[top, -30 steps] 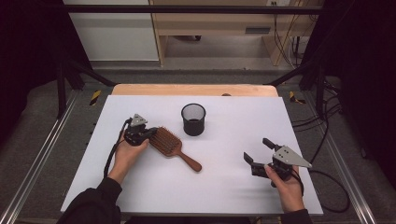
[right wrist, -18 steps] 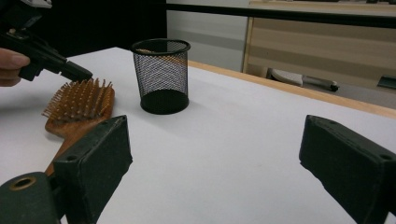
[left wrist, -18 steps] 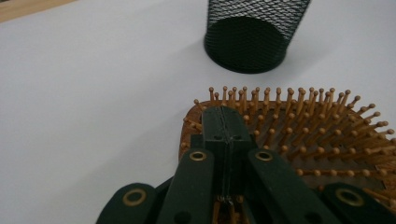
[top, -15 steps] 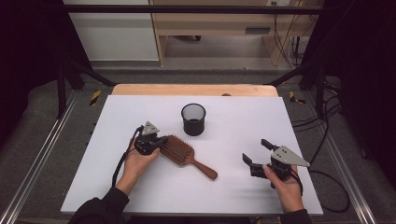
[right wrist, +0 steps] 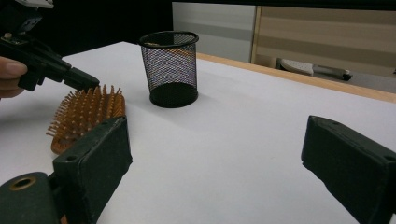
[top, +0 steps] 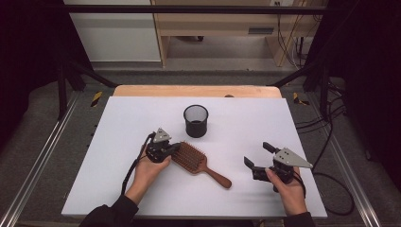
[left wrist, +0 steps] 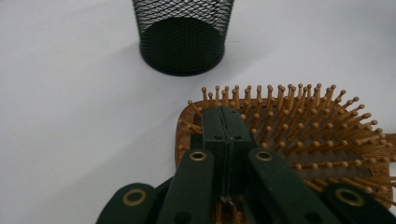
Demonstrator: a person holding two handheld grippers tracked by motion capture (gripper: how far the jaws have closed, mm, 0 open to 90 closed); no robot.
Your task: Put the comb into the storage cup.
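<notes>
The left gripper [top: 171, 149] has its two black jaws drawn fully together, meeting along a thin seam in the left gripper view, and their tips rest on the bristled corner of the brown wooden paddle hairbrush [top: 193, 161]. Whether a bristle or the edge of the brush head is pinched between them is hard to judge, since the jaws cover that spot; nothing shows between the pads. The person's left hand [top: 147, 169] wraps the gripper body from below, with a black cable trailing back along the dark sleeve.

The hairbrush lies flat on the white worktop [top: 118, 123], bristles up, its head just beside the left gripper and its handle running away toward the person's right and nearer edge. Beyond the brush head, near but apart from it, stands a black wire-mesh cylindrical cup [top: 196, 120], upright on the worktop; in the left gripper view it [left wrist: 183, 35] rises just past the bristles [left wrist: 299, 121].

Well to the right, the right gripper [top: 259, 155] is held by the right hand [top: 288, 187] with its jaws spread wide and nothing between them; the right gripper view shows bare worktop in the gap, with the brush [right wrist: 86, 116] and mesh cup [right wrist: 170, 67] farther off.
</notes>
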